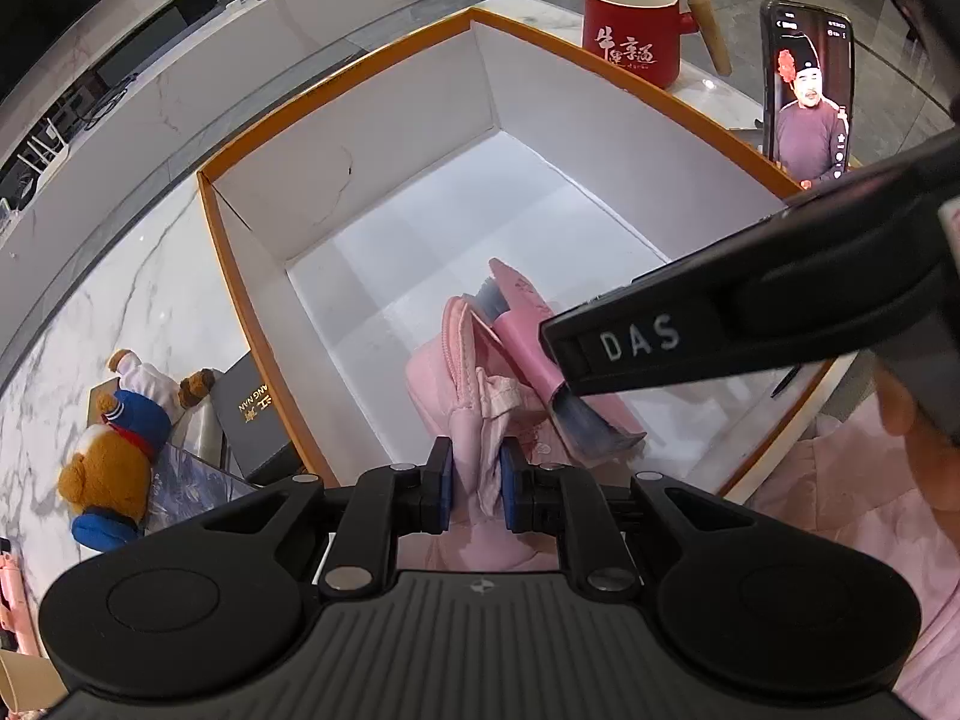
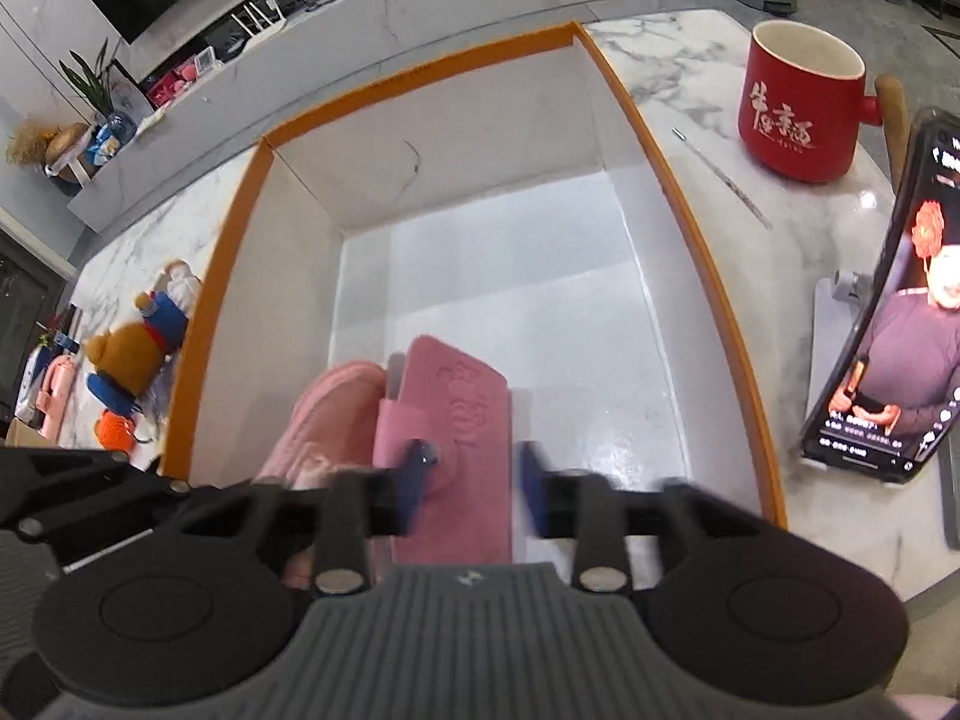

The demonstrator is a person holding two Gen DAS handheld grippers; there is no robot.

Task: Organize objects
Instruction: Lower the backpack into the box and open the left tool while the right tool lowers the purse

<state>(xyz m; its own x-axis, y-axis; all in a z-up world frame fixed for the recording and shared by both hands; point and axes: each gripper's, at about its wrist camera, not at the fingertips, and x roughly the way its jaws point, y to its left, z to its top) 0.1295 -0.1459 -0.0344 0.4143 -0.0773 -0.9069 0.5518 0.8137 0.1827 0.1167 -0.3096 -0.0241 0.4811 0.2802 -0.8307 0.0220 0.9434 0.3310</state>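
- Two grippers we hold low in the orange-rimmed box (image 1: 336,69): left gripper (image 1: 476,483) pinching the pink pouch (image 1: 444,378); right gripper (image 2: 474,483) apparently parted around the pink case (image 2: 462,420).
- Case sits half in the pouch mouth, box's six-o'clock end; thin fabric pinch may slip.
- Two-o'clock: phone (image 2: 888,330), red mug (image 2: 801,114) could topple.

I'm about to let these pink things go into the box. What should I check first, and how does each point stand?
1. Left gripper shut on the pink pouch: ok.
2. Right gripper gripping the pink brush case: cannot tell, blurred.
3. Both items over the orange-rimmed box: ok.
4. Box floor beyond them free: ok.
5. Red mug and phone outside the box: ok.
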